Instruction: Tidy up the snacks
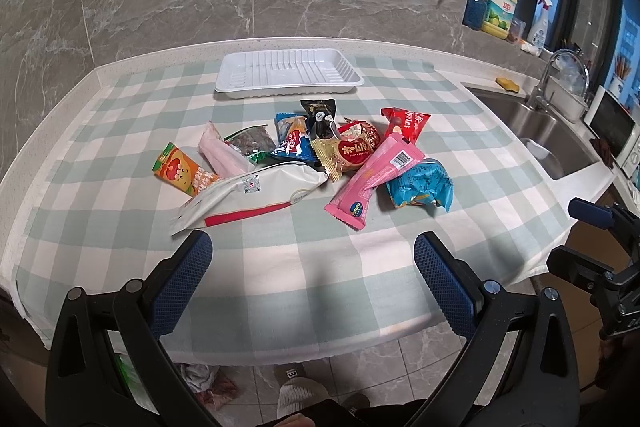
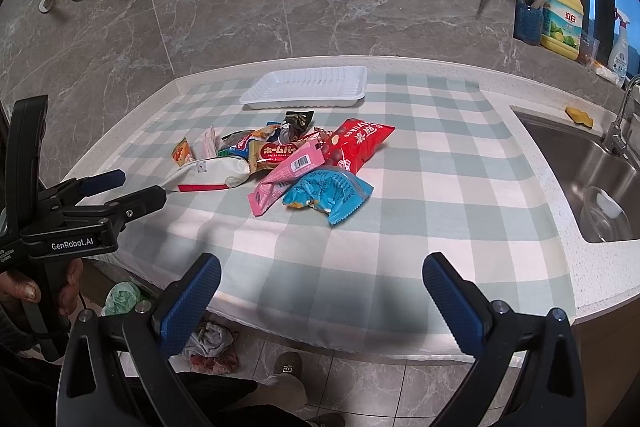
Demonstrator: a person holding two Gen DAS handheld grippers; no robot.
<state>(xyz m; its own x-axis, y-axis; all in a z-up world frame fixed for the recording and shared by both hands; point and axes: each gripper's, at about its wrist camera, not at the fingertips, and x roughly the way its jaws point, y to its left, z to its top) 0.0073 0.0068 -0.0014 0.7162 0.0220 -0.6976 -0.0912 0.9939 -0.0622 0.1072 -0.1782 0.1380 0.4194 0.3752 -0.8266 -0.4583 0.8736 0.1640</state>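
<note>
1. The left gripper (image 1: 312, 247) stands wide apart with nothing between its blue pads, low over the near edge of the checked cloth (image 1: 280, 267).
2. The right gripper (image 2: 320, 267) is likewise spread wide and empty — its fingers frame bare cloth at 6 o'clock of the snack pile.
3. Toward 12 o'clock from the left gripper lies the white packet with a red stripe (image 1: 256, 195), just beyond its left finger.
4. At 1 o'clock sits the pink packet (image 1: 372, 175), overlapping the crumpled blue packet (image 1: 420, 187) beside it.
5. Farther on, the gold-and-red bar (image 1: 348, 153), the red bag (image 1: 404, 125), a black wrapper (image 1: 318, 117) and an orange packet (image 1: 180, 171) at 11 o'clock make up the heap.
6. Beyond the heap at 12 o'clock, the white tray (image 1: 288, 89) lies empty — apart from the snacks.
7. At 3 o'clock is the steel sink (image 2: 576, 163).
</note>
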